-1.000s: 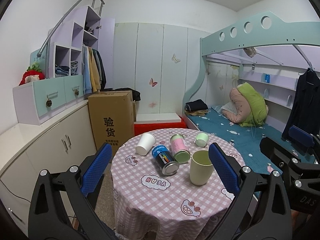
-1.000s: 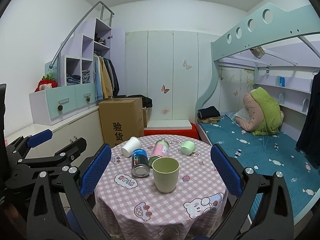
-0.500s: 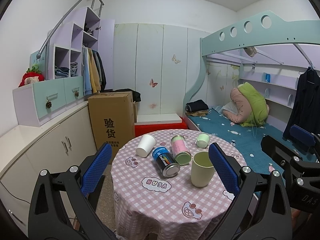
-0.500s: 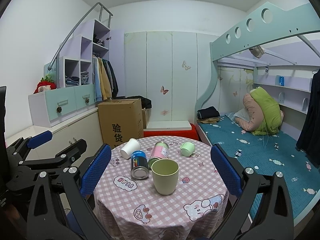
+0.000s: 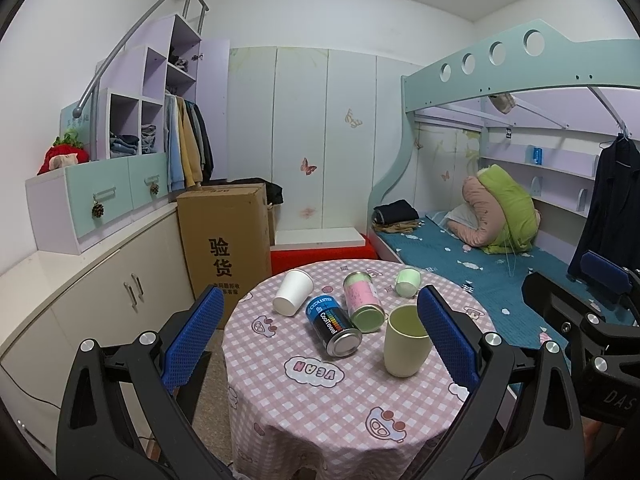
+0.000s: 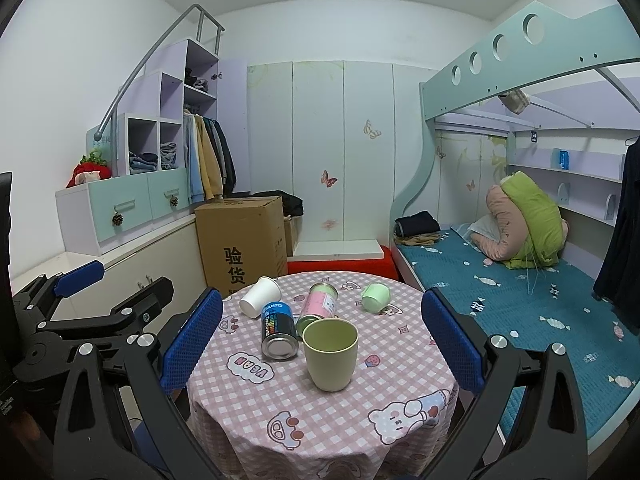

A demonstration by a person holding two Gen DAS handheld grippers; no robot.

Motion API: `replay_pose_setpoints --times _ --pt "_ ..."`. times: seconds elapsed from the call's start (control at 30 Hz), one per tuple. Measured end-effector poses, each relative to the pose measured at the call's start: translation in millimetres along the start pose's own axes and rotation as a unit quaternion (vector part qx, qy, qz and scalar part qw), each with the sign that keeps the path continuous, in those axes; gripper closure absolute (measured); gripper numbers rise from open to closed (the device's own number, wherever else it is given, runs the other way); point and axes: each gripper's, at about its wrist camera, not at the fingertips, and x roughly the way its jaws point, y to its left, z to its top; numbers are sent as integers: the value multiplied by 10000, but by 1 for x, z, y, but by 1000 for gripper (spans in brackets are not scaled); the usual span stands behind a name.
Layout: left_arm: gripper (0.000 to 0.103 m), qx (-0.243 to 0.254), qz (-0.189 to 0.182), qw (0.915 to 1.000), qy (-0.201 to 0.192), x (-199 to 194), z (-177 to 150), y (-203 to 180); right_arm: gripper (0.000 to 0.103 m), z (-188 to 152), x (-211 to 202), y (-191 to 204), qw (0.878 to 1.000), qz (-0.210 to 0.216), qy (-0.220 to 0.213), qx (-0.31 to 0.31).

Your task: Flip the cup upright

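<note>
Right wrist: smooth cylindrical green cup (image 6: pixel 330 354) upright on checked tablecloth (image 6: pixel 320 408), both hand-held grippers spread wide.

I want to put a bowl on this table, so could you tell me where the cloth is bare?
The near half of the table is bare, in front of the upright green cup. The far half is crowded: white cup, blue can, pink can and small green cup lie tipped.

I've got a round table (image 6: pixel 320 412) in pink check cloth: green cup (image 6: pixel 330 354) upright; blue can (image 6: pixel 278 330), pink can (image 6: pixel 318 306), white cup (image 6: pixel 260 297), small green cup (image 6: pixel 376 297) toppled.
</note>
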Motion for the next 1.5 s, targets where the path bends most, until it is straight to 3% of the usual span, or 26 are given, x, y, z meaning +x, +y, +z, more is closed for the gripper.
replay_pose_setpoints --times 1.5 --pt "5 17 29 10000 -10 7 -9 2 7 -3 10 4 10000 11 76 28"
